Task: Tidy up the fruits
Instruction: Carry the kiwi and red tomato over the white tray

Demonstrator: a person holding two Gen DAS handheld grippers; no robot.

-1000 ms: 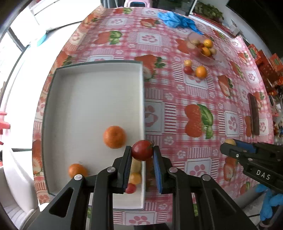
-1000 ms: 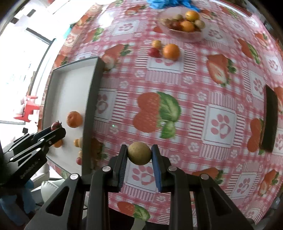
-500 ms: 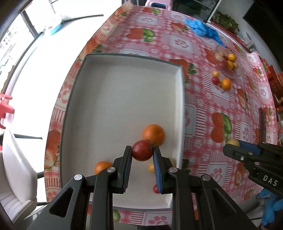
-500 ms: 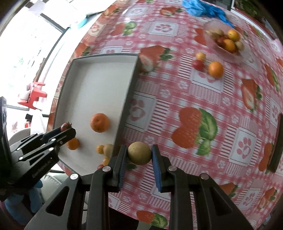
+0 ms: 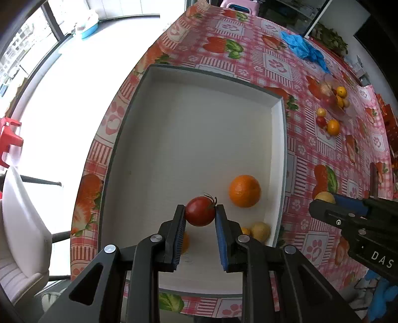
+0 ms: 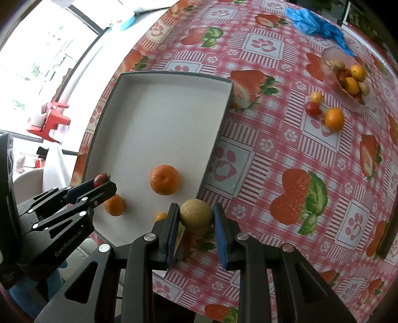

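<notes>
My left gripper [image 5: 200, 215] is shut on a red tomato [image 5: 200, 211] and hangs over the near part of the white tray [image 5: 174, 139]. My right gripper [image 6: 196, 215] is shut on a round yellow-green fruit [image 6: 196, 215], just outside the tray's near right corner [image 6: 211, 159]. In the tray lie a large orange [image 5: 244, 190], a smaller orange [image 6: 114, 205] and a few small yellow fruits [image 5: 260, 231] near the right wall. The left gripper [image 6: 100, 185] with its tomato also shows in the right wrist view, and the right gripper [image 5: 323, 202] in the left one.
A clear bowl [image 6: 348, 82] of mixed fruit stands far right on the strawberry-print tablecloth [image 6: 286, 149]. Beside it lie an orange [image 6: 334, 119], a red cherry tomato [image 6: 312, 108] and a yellow fruit [image 6: 316, 97]. Blue gloves [image 6: 313, 21] lie at the back. The table edge runs along the tray's left side.
Both grippers have moved left across the table, keeping their fruits. The left one now hangs over the tray's inside, and the right one has come up to the tray's wall.
</notes>
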